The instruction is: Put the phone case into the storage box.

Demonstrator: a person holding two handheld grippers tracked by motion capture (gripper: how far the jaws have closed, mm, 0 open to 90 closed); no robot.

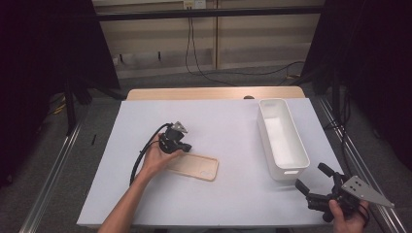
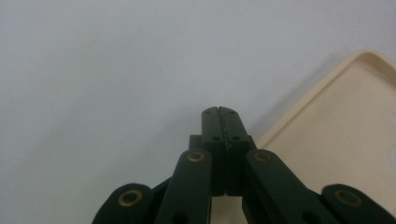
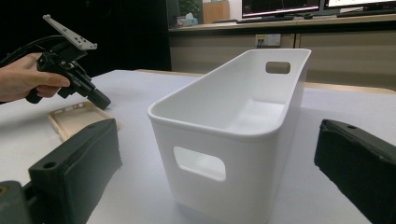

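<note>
High view, table: a white-covered table (image 1: 218, 121) with a strip of bare pale wood along its far edge, grey floor around it
High view, case: a flat beige rectangular phone case with rounded corners (image 1: 197, 166) lies left of centre on the white cover, hollow side up
High view, left gripper: the black left gripper (image 1: 183, 147), held in the person's left hand (image 1: 156, 158), points down at the near-left end of the case, its tip on or just above it; a black cable loops back from it
High view, bin: a long white plastic bin with handle slots (image 1: 273, 141) stands to the right, well apart from the case, with bare cover between them
High view, right gripper: the black right gripper (image 1: 313, 179), with its grey three-cornered plate, sits at the near-right corner in the person's right hand (image 1: 346, 216), just beside the bin's near end
Left gripper view, state: jaws pressed together, nothing between them; the white cover lies behind them, and the beige case (image 2: 345, 126) fills the right side, its raised rim just beside the jaws
Right gripper view, state: jaws spread wide and holding nothing; the white bin (image 3: 233, 126) stands straight ahead between them, blocking part of the table beyond
Right gripper view, far left: the other gripper (image 3: 100, 99) tips down onto the case (image 3: 77, 119)
Writing: none readable; the screens on the far counter are too small to read
</note>
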